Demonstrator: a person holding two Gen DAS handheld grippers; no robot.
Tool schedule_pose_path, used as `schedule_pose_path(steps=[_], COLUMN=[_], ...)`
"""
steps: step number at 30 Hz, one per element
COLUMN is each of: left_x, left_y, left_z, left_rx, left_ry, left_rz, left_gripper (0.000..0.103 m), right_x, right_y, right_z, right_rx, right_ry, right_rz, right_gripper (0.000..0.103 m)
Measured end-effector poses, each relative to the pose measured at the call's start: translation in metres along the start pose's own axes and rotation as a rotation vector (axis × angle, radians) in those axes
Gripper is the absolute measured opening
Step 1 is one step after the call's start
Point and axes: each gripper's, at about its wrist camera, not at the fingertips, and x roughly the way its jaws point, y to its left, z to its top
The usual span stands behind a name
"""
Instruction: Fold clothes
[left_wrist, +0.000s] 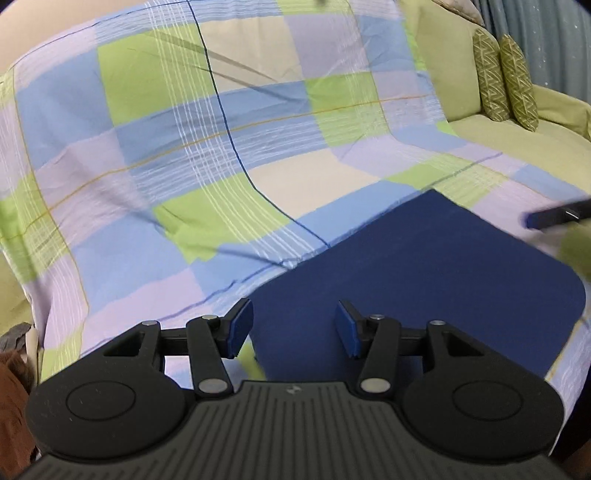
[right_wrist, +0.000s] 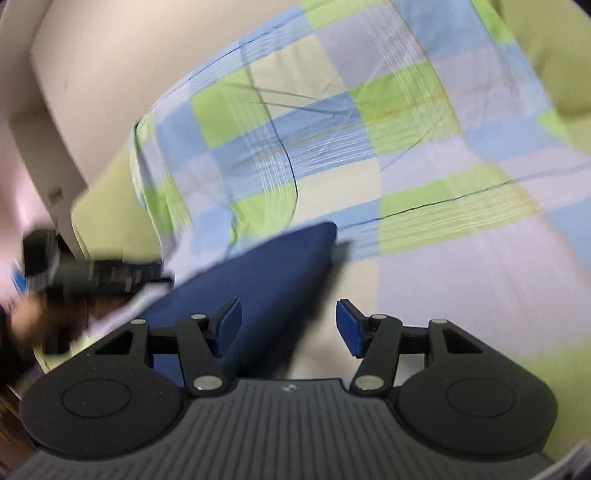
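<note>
A folded dark blue garment (left_wrist: 443, 266) lies flat on a checked blue, green and lilac sheet (left_wrist: 192, 147). My left gripper (left_wrist: 293, 330) is open and empty, its fingers just above the garment's near left edge. In the right wrist view the same garment (right_wrist: 266, 266) shows edge-on and blurred. My right gripper (right_wrist: 288, 326) is open and empty, over the garment's near right edge. The right gripper's tip (left_wrist: 554, 218) shows at the right in the left wrist view, and the left gripper (right_wrist: 85, 277) shows blurred at the left in the right wrist view.
The sheet covers a green sofa (left_wrist: 517, 144) with two patterned green cushions (left_wrist: 506, 81) at the back right. A pale wall (right_wrist: 92, 81) stands behind. Brown and grey cloth (left_wrist: 14, 369) lies at the far left edge.
</note>
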Motion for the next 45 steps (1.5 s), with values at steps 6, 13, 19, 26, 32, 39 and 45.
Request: schedule_pose_path(steps=[6,13,19,26,32,39,45], left_x=[0.000,0.032,0.040,0.009,0.038,0.022,-0.004], left_y=[0.004,0.069,0.075,0.073,0.071,0.069,0.039], left_z=[-0.010,-0.021,-0.025,-0.037,-0.040,-0.033,0.003], left_rx=[0.015,-0.348,-0.384,-0.405,-0.380,-0.302,-0.177], left_ry=[-0.022,0.032,0.010,-0.146,-0.052,-0.061,-0.128], left_rz=[-0.023,-0.186,-0.284,-0.252,-0.217,-0.122,-0.120], left_gripper=[0.056,0.057,0.019,0.016,0.023,0.033,0.033], right_x=[0.050,0.068,0.074,0.063,0.098,0.074,0.036], right_y=[-0.020,-0.004,0.013,0.063,0.019,0.016,0.034], right_z=[0.010,0.015,0.020,0.031,0.029,0.021,0.005], right_rx=[0.163,0.119,0.030,-0.200,-0.060,-0.075,0.004], right_ry=[0.048,0.076,0.081,-0.001,0.109,0.054,-0.006], right_rz=[0.048,0.027,-0.049,0.029,-0.072,-0.109,-0.072], right_gripper=[0.051,0.043,0.015,0.012,0.016,0.025,0.026])
